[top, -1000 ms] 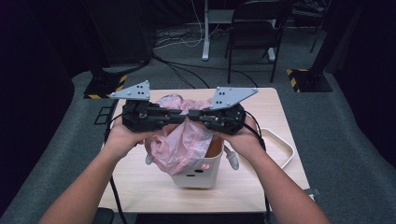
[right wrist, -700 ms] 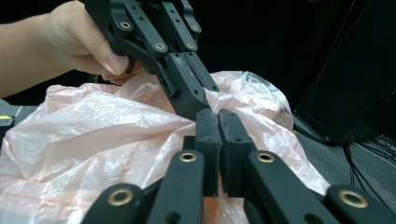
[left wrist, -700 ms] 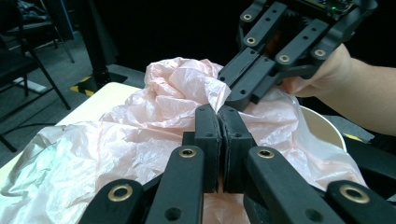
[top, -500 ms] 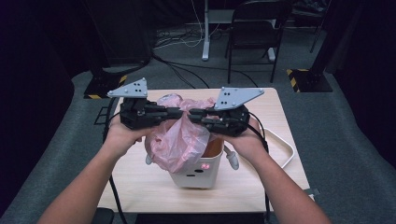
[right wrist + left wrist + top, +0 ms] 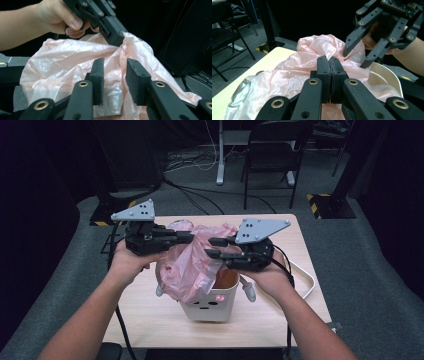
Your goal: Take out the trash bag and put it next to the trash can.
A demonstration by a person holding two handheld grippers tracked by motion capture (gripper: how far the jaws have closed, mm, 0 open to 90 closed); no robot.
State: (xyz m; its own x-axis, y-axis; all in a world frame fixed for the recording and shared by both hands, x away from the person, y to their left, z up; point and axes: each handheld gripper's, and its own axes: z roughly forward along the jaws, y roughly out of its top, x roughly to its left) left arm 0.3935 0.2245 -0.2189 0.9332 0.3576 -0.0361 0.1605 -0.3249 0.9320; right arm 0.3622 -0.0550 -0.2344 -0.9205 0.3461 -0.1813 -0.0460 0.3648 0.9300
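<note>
A pink plastic bag (image 5: 192,265) hangs over a small white bin (image 5: 207,309) in the middle of the wooden table (image 5: 145,315). My left gripper (image 5: 189,238) is shut on the bag's upper fold, and its pads pinch the film (image 5: 329,62). My right gripper (image 5: 210,248) faces it from the right with its jaws apart. They have just been opening, and the bag (image 5: 75,57) lies behind them without either pad pressing on it. The bin's rim (image 5: 387,75) shows under the bag (image 5: 294,72). The left gripper (image 5: 112,32) holds the bag's top edge.
A white loop-shaped thing (image 5: 306,276) lies at the table's right edge, next to my right hand. Black cables trail from both grippers over the table's near edge. A black chair (image 5: 275,150) and a stand stand on the grey floor beyond the table.
The right gripper's jaws have opened and let go of the bag. The two grippers, which met nose to nose over the bin, now stand a little apart.
</note>
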